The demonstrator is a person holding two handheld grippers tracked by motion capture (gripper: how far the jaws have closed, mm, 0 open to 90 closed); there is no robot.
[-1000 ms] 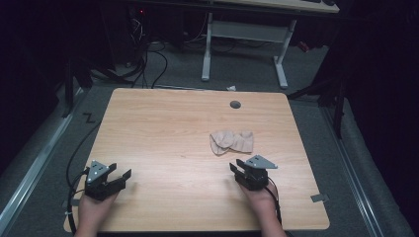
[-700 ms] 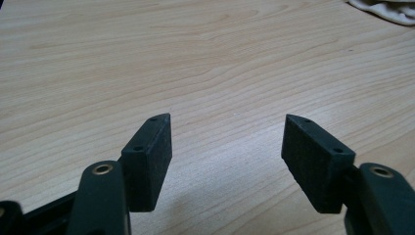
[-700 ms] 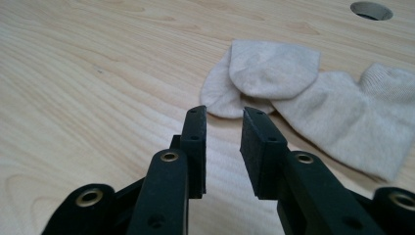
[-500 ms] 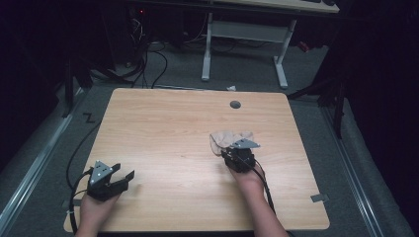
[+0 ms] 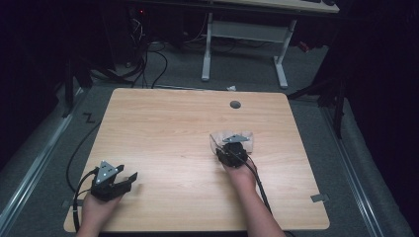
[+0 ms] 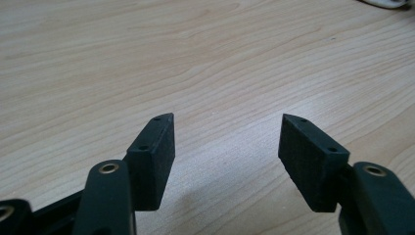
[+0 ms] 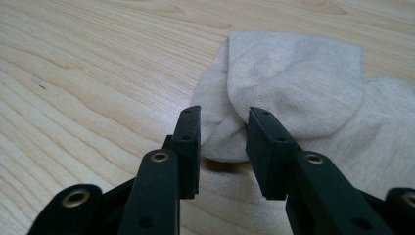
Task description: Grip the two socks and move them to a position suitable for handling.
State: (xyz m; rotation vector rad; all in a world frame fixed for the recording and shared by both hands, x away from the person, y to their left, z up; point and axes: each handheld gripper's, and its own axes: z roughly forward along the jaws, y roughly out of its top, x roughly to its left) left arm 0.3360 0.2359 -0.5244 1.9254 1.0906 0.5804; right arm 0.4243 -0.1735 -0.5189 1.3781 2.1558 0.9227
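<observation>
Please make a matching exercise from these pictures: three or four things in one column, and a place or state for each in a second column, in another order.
1. left gripper
2. right gripper
3. sock
4. hole

a. beige, crumpled on the table
b. jaws around a fold of cloth
c. near the table's far edge
d. jaws wide apart over bare wood

Pairs: 1-d, 2-b, 3-a, 4-c

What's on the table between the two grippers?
Only bare wood. In the high view, nothing lies on the table between the left gripper and the right gripper, which is at the beige sock.
</observation>
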